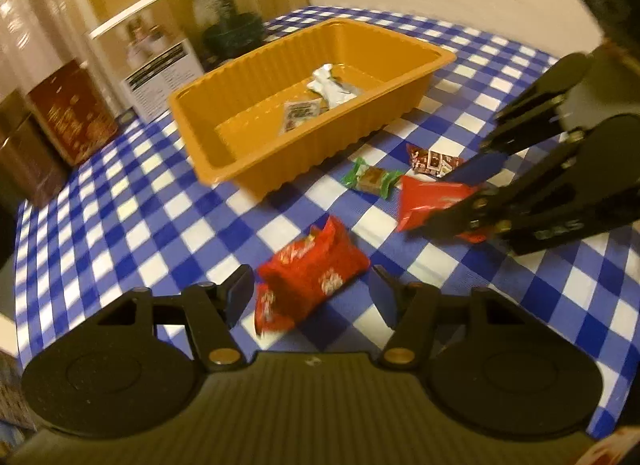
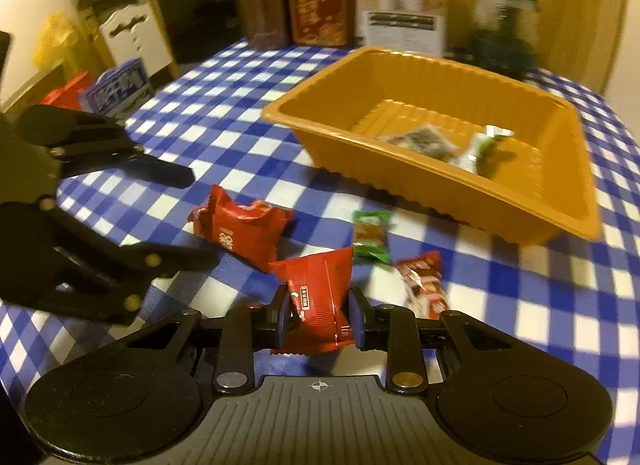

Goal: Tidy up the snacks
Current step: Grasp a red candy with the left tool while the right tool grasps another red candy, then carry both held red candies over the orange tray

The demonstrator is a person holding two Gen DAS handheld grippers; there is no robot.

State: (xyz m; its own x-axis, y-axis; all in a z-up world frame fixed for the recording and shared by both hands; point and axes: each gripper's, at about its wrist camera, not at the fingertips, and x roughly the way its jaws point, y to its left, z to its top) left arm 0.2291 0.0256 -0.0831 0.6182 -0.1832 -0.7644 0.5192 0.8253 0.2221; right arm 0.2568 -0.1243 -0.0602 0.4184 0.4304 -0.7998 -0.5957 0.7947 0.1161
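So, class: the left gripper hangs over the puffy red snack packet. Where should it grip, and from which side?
Grip the puffy red packet across its plump middle, coming down from above. The left gripper already straddles it with jaws open, and the crimped ends are flat and flimsy. The middle probably offers the firmest hold.

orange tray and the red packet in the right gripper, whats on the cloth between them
In the right wrist view, a green-wrapped candy lies on the checked cloth between the orange tray and the red packet in the right gripper.
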